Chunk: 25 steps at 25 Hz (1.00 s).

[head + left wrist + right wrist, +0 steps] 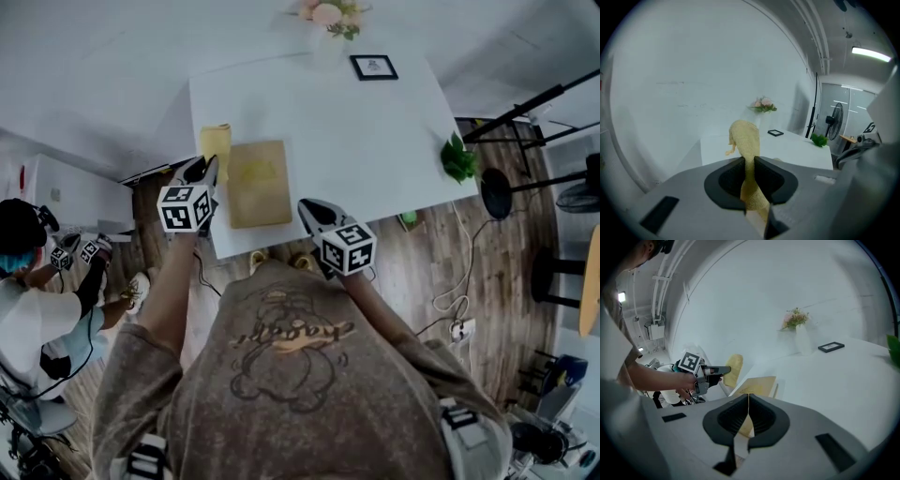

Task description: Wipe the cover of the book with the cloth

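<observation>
A tan book (258, 183) lies flat near the front left corner of the white table (375, 141); its cover also shows in the right gripper view (759, 385). My left gripper (207, 169) hovers at the book's left side, shut on a yellow cloth (216, 141). In the left gripper view the cloth (744, 136) is pinched between the jaws of the left gripper (749, 161) and stands up past them. My right gripper (306, 205) sits at the table's front edge, right of the book. Its jaws (748, 397) are shut with nothing between them.
A vase of flowers (328, 19) and a small black picture frame (373, 67) stand at the table's far side. A green plant (458, 159) sits at the right edge. Another person (28, 281) with grippers is at the left. Stands and cables (450, 300) are on the floor to the right.
</observation>
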Available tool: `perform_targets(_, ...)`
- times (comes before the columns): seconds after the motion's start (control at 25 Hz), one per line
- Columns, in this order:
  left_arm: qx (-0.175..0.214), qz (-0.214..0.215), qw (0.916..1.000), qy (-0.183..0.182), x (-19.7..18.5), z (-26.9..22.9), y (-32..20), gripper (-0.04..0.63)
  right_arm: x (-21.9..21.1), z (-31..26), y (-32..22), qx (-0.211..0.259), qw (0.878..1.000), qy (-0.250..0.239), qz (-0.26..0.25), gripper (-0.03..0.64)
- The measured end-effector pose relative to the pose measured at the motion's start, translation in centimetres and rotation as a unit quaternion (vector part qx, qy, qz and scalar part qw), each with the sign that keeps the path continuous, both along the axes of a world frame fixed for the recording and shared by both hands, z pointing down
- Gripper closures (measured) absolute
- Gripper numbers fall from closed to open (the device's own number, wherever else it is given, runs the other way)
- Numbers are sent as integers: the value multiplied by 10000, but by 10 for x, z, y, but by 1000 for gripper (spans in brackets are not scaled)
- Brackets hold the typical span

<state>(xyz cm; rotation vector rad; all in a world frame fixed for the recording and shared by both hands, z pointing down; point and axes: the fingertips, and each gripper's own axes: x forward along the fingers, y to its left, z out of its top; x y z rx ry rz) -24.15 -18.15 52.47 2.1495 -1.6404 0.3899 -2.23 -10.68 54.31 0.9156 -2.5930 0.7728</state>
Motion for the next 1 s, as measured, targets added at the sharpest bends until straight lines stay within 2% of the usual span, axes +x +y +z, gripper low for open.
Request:
perform_targets(0.24,-175,135,9993,-285,-5,20,-28,543,1,11,-7,-76,9999,88,13,609)
perform_targets(0.52,-378,401,9951,-823,-10,37,-48,543,-2,23,-4,-219,9996,182,-71,598)
perform_targets(0.72,-592,735,9926,-760,4,49,-46,543,-5,40,-5,-388,9987,322,-115,588)
perform_targets(1.0,-734,884,9907,-725,13,58,-43,543,-14,55,-5,-508,9969,535,-271,571)
